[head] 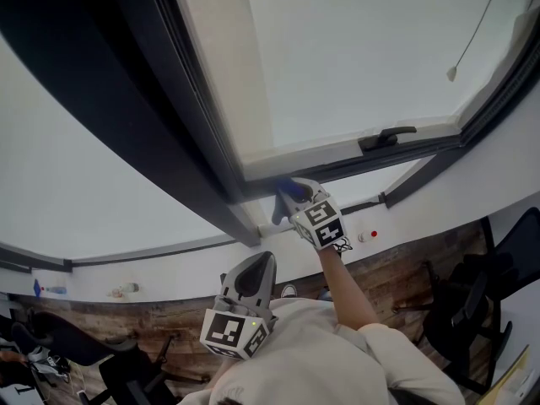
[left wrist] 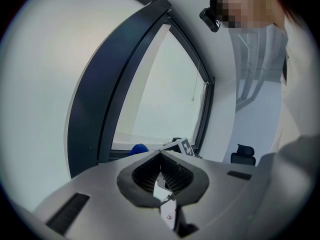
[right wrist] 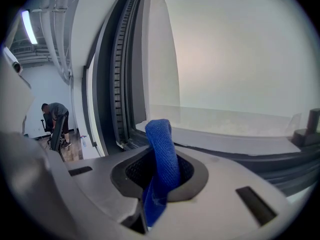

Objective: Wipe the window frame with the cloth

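In the head view a pale, bright pane (head: 363, 49) filled the upper right, edged by a dark frame (head: 169, 142) with a black handle (head: 386, 137) on its lower bar. A thin cord (head: 477, 32) hung across the glass. I saw white wall (head: 76, 175) at left, plank floor (head: 405, 268) below it, and black chairs (head: 472, 310) at lower right.

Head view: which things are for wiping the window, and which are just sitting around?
For the job:
blue cloth
right tongs, pinching the cloth
dark window frame

Just around:
left tongs, shut and empty
window handle
blind cord
black chair
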`<state>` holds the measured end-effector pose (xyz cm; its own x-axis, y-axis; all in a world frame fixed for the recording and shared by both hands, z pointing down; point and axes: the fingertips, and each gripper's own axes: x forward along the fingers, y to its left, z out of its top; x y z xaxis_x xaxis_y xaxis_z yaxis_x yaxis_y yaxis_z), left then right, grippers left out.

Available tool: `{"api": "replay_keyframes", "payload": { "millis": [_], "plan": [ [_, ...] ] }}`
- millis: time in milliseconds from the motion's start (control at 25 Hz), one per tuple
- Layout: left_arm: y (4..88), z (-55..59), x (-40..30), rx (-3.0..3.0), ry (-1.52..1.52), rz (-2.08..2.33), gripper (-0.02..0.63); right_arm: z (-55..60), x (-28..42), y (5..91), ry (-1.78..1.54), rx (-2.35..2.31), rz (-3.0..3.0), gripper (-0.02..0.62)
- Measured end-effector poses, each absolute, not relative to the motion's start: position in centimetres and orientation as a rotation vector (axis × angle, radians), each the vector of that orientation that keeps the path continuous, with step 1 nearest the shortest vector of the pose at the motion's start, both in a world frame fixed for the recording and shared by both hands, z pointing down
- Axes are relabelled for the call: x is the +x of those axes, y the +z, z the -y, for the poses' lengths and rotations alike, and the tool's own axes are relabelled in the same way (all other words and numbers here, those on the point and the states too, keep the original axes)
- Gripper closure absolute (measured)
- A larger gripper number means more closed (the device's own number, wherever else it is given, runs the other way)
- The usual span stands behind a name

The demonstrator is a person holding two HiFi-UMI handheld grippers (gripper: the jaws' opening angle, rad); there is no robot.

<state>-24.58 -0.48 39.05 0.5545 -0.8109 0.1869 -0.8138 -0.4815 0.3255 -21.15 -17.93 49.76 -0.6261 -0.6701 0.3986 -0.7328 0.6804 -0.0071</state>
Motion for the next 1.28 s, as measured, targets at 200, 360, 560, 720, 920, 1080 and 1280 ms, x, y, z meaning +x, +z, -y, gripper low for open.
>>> {"api": "replay_keyframes", "payload": {
  "millis": [200, 360, 560, 720, 920, 1080, 1280],
  "plan": [
    [39.0, 0.5, -24.6, 2.42, 0.012, 1.321, 0.597, 18.0, -20.7, 49.7, 0.245, 1.114, 2.526, 0.541],
    [39.1, 0.6, -24.5, 2.424, 0.011, 1.317, 0.597, 18.0, -20.4, 49.8, 0.249, 1.12, 2.521, 0.541],
    [39.2, 0.7, -24.1, 2.424, 0.011, 1.321, 0.597, 18.2, -19.9, 49.8, 0.245, 1.128, 2.525, 0.541],
    [39.1, 0.8, -23.9, 2.426, 0.011, 1.318, 0.597, 18.3, -19.4, 49.8, 0.25, 1.137, 2.522, 0.541],
    [39.0, 0.9, -23.3, 2.427, 0.012, 1.316, 0.597, 18.5, -18.5, 49.8, 0.258, 1.15, 2.517, 0.541],
    [39.0, 1.0, -22.8, 2.426, 0.012, 1.32, 0.597, 18.6, -17.9, 49.8, 0.258, 1.153, 2.518, 0.541],
    [39.0, 1.1, -22.3, 2.424, 0.011, 1.326, 0.597, 18.8, -17.2, 49.8, 0.259, 1.159, 2.521, 0.541]
  ]
}}
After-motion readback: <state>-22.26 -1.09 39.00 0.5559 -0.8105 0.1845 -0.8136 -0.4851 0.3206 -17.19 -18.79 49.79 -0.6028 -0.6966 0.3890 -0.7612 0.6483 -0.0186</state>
